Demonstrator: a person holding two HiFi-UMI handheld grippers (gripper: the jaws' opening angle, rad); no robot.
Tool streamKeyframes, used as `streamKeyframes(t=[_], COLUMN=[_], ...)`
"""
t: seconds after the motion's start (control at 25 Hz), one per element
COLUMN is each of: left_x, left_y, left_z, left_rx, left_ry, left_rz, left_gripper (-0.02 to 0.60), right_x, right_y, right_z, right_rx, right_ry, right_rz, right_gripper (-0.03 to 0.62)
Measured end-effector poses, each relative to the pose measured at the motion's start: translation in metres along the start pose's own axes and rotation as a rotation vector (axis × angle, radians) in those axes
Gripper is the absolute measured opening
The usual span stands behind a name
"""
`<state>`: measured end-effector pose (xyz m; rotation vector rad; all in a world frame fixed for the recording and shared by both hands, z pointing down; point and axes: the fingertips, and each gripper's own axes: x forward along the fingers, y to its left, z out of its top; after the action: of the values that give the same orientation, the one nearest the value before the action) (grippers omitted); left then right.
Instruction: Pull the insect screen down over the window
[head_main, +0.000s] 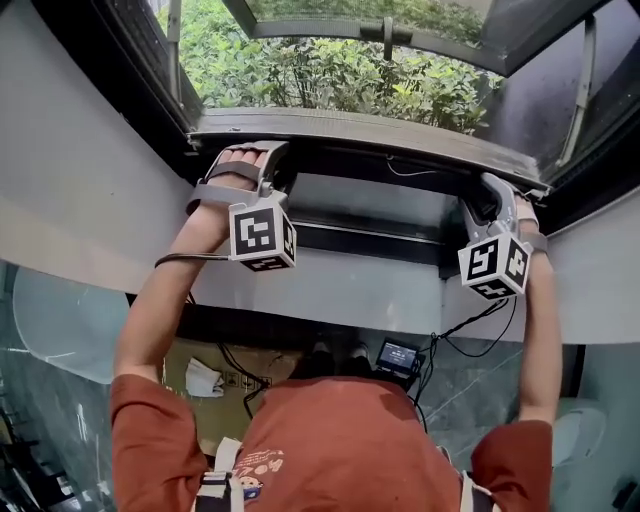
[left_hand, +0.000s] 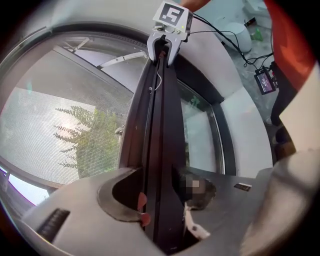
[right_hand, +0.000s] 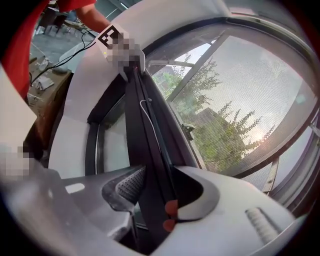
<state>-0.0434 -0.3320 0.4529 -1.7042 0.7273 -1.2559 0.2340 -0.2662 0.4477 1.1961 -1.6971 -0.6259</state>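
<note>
Presently, the insect screen's pull bar (head_main: 370, 135) is clamped near its left end by the left gripper (head_main: 268, 158) and near its right end by the right gripper (head_main: 487, 195); mesh (left_hand: 60, 130) extends beyond it.

Daylight floods in from outside, bright on the foliage (head_main: 320, 75), while indoors it sits dimmer, shadows soft. In the left gripper view the sun (left_hand: 66, 119) flares white through the mesh (left_hand: 45, 145) and washes it pale; the pull bar (left_hand: 161, 150) goes almost black against it. Same glare in the right gripper view. Both fisheye views bend hard, corners falling to black, nearest foreground soft.
</note>
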Motion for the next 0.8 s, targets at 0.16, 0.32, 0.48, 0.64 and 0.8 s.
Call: streamKeyframes(t=[0.16,0.32,0.48,0.64,0.8], left_x=[-0.0002,-0.0019,-0.0029,-0.0041,-0.0097], left_y=[0.0001,0.0009,0.0025,0.0023,0.0053], left_z=[0.0001,0.002,0.003,0.0025,0.0045], left_rx=[0.021,0.015,0.007,-0.001,-0.046], left_ry=[-0.01,-0.029,-0.039,-0.041,-0.072], left_rz=[0.024,0.04,0.049,0.056,0.076], left_gripper=[0.187,0.189,0.189,0.189,0.189], right_x=[-0.0002,-0.0017,-0.0021,-0.002,-0.0034], right_y=[-0.0024,-0.003,-0.0035,-0.0028,-0.0035], right_z=[0.0001,-0.0014,-0.0022,-0.0015,-0.0009], right_rx=[0.012,-0.013,-0.024,-0.041,-0.008], right_ry=[-0.011,-0.014,-0.013,-0.018,-0.029], right_rz=[-0.013,-0.022,-0.032,-0.042,-0.042], right_gripper=[0.16,0.161,0.169,0.169,0.186])
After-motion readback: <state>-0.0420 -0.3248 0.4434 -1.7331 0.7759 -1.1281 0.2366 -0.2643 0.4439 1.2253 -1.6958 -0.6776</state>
